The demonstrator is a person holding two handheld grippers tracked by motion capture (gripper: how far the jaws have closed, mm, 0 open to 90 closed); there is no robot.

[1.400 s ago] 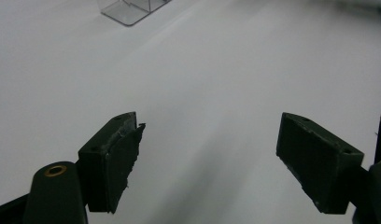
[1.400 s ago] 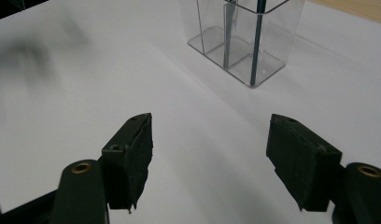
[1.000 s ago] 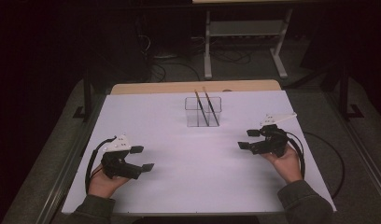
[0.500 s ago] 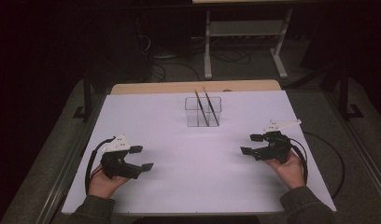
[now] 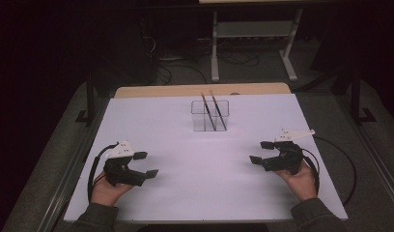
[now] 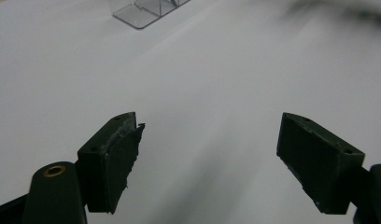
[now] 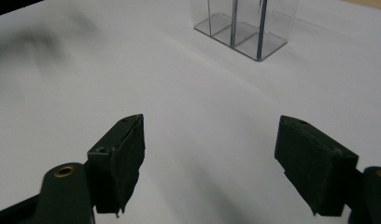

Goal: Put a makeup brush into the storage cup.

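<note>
While looking down from above, starting big: broad white worktop (image 5: 195,198), matte and bare across its near half. Sitting toward the far edge, roughly centred, well apart from both hands: clear box (image 5: 223,107), see-through walls, split by thin partitions into compartments. Standing upright on its flat base, catching a faint shine along the edges. Seen close from the right gripper view as clear box (image 7: 272,18), glassy floor reflecting the light; glimpsed at the top of the left gripper view as just a corner (image 6: 142,11).

On to the left gripper (image 5: 146,164), down at the near left, gripped by the left hand (image 5: 105,191), pointing inward across the sheet. Fingers (image 6: 109,163) spread wide apart, holding nothing, white surface showing between them.

Across at the near right, right gripper (image 5: 260,152), cradled in the right hand (image 5: 297,179), aimed inward too. Fingers (image 7: 118,158) likewise wide apart, gripping nothing, box far ahead of them.

Smallest now: two thin sticks, first stick (image 5: 207,112) and second stick (image 5: 218,112), dark along the shaft with lighter tops, leaning inside the box, tips poking above the rim at the far side. Running side by side, close together without touching. Cannot tell which compartment for each.
</note>
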